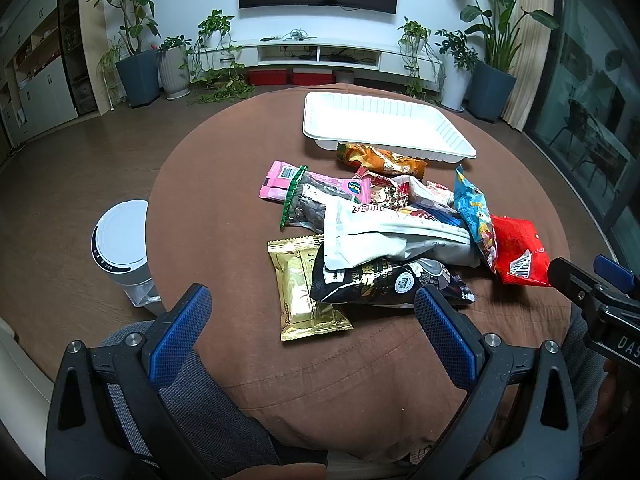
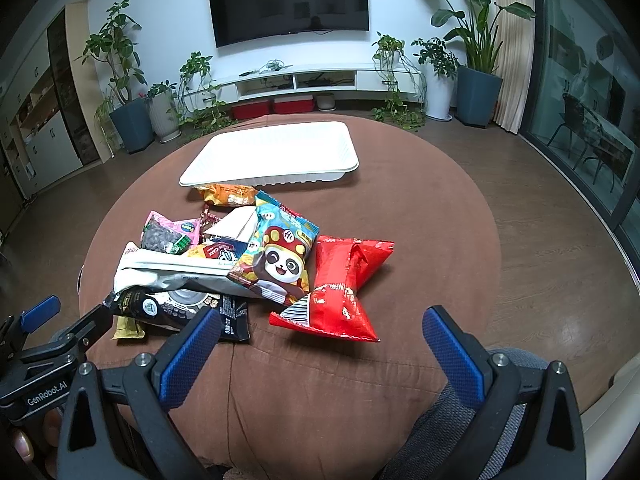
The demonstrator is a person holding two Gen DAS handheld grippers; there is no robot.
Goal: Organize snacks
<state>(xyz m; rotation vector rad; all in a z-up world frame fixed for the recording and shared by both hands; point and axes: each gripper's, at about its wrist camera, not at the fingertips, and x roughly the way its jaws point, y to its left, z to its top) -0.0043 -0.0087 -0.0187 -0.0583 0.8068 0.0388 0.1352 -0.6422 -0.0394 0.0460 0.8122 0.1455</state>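
Left wrist view: left tool jaws apart, empty, low centre, near the gold packet. Snack pile mid-frame on the brown-clothed counter; white tray empty behind it. Right wrist view: right tool jaws apart, empty, near the red bag. Judged light, crinkly, slippery; pinch a sealed edge. Living room, plants, wood floor.
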